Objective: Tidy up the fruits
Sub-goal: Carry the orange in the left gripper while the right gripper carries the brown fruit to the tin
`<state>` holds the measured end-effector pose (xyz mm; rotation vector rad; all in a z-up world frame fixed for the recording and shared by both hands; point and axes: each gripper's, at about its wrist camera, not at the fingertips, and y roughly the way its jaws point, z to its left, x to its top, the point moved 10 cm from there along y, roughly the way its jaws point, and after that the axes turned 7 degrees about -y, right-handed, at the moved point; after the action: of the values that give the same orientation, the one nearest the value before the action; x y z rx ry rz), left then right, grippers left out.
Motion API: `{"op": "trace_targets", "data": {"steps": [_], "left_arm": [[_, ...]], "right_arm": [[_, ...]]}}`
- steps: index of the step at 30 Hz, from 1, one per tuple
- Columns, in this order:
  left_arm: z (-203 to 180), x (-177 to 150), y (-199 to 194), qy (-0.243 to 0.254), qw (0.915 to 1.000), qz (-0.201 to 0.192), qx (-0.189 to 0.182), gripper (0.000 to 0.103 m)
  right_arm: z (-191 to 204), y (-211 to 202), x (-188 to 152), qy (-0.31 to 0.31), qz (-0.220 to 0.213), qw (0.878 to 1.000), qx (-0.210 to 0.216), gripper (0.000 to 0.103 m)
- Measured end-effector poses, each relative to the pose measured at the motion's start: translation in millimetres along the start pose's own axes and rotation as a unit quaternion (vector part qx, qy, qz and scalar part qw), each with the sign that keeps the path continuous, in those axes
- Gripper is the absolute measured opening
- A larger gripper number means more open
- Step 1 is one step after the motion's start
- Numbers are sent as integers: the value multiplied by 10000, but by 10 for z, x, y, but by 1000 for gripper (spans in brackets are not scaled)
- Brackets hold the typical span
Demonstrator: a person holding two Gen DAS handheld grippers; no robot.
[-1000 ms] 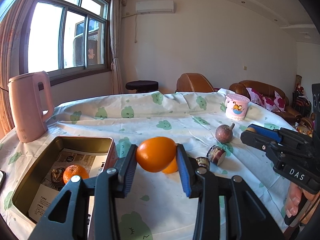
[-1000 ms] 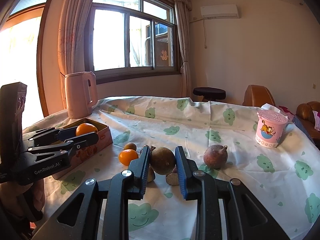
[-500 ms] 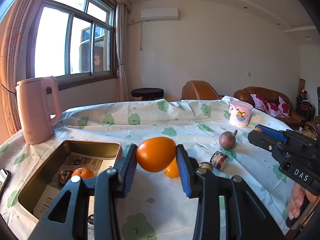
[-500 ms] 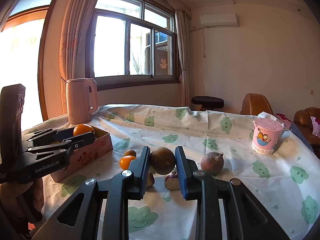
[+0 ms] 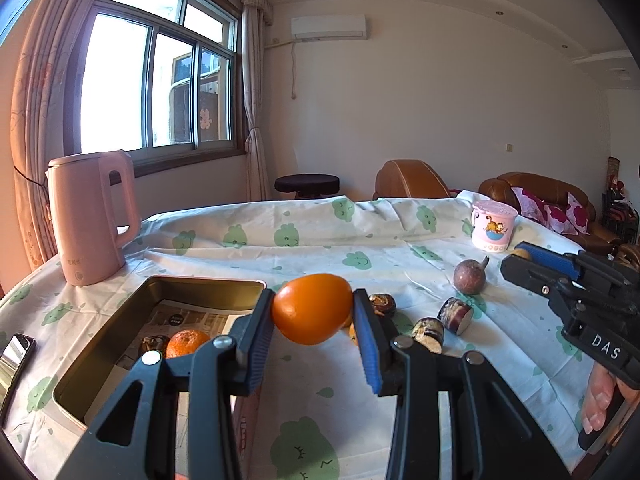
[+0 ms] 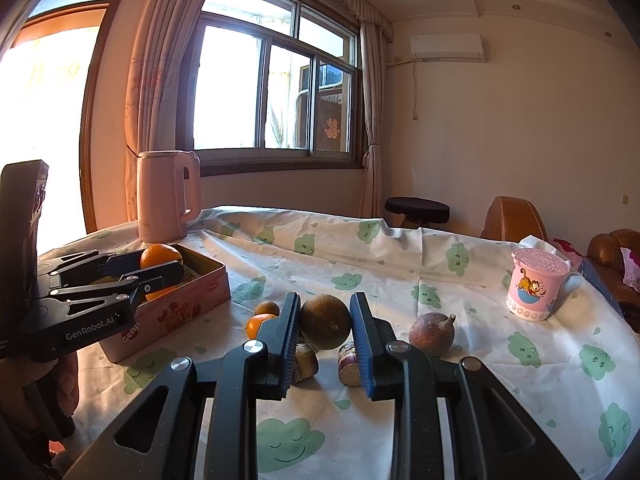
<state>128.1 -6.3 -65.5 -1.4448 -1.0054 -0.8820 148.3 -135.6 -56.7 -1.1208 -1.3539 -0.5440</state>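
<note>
My left gripper is shut on a smooth orange and holds it in the air just right of the open tin box. A mandarin and a dark piece lie on paper inside the box. In the right wrist view the tin box stands at the left, with the left gripper and its orange over it. My right gripper is shut on a round brown fruit above the cloth. Beside it on the cloth lie a stemmed purple-brown fruit, cut purple pieces and two small oranges.
A pink kettle stands at the table's far left corner and a pink cartoon cup at the far right. A phone lies at the left edge. A hand grips the right tool. Brown chairs stand beyond the table.
Both cameras have tipped up slightly, so the table sits a little lower in each view. Both grippers keep the same hold on their fruit.
</note>
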Motion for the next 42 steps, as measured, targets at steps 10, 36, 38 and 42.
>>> {"op": "trace_targets", "data": {"steps": [10,36,38,42], "left_arm": [[279,23,-54,-121,9997,-1,199,41],[983,41,-130,-221,9970,68,740,41],[1042,44,-139,-229,9966,69,790,41],[1159,43,-147,-240,9957,78,889,41]], "right_arm": [[341,86,290,-339,-108,9990,279,27],[1158,465,761,-808,-187,9914,1016,27],[1231,495,792,-829,-189,9906,1076,27],[1387,542,824,-879,-181,9889,1188,27]]}}
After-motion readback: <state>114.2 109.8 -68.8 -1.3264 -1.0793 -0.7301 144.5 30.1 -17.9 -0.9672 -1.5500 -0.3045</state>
